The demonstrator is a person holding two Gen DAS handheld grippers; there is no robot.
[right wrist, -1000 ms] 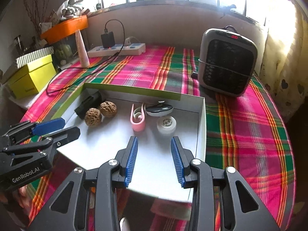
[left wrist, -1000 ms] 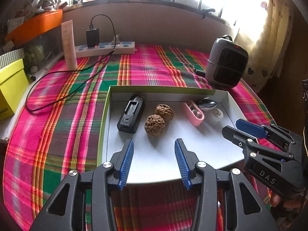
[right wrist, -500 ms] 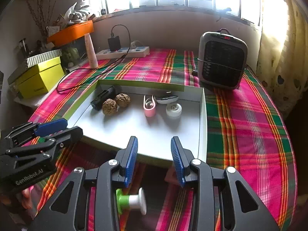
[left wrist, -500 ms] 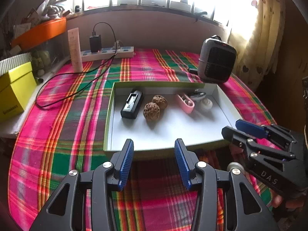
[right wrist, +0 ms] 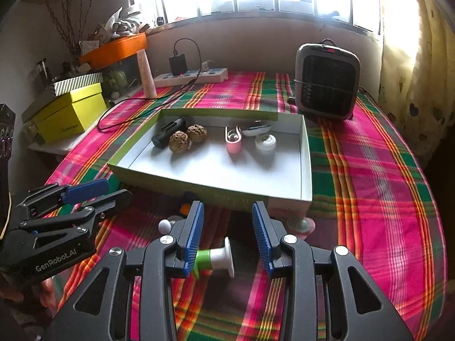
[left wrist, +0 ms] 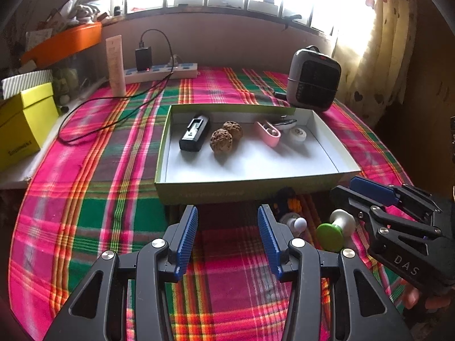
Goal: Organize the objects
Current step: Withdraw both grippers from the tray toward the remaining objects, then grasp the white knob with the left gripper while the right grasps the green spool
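- Both pairs of jaws are being held apart with nothing between the pads: the left gripper [left wrist: 227,230] and the right gripper [right wrist: 227,234] are each hovering empty over the cloth [left wrist: 93,176], in front of the tray [left wrist: 330,153].
- Sorting is judged to be partly done: a black case [left wrist: 194,133], two walnuts [left wrist: 226,136], a pink clip [left wrist: 268,133], a dark flat item [left wrist: 284,122] and a white disc [left wrist: 297,135] are already lying along the tray's far side.
- Loose pieces are lying outside, just before the tray's near wall: a green-and-white spool [right wrist: 216,257] on its side, a small white knob [left wrist: 298,223], a dark-and-orange item [left wrist: 287,199] and a pink-footed piece [right wrist: 301,224] partly hidden by the tray corner.
- A pick is judged to be the step in hand, and the spool is sitting close under the right gripper, slightly toward its left pad.
- For that, the right gripper would have to be lowered and centred so that the spool's narrow white stem is being straddled, not the wider flanges.
- Rolling is to be expected from the spool, being round and smooth plastic.
- Ridged blue pads are being presented by both grippers, and grip is likely being helped by them.
- Walnuts are being seen as rough and wrinkled, the tray as stiff card with a white inside and green outside, the cloth as soft woven plaid.
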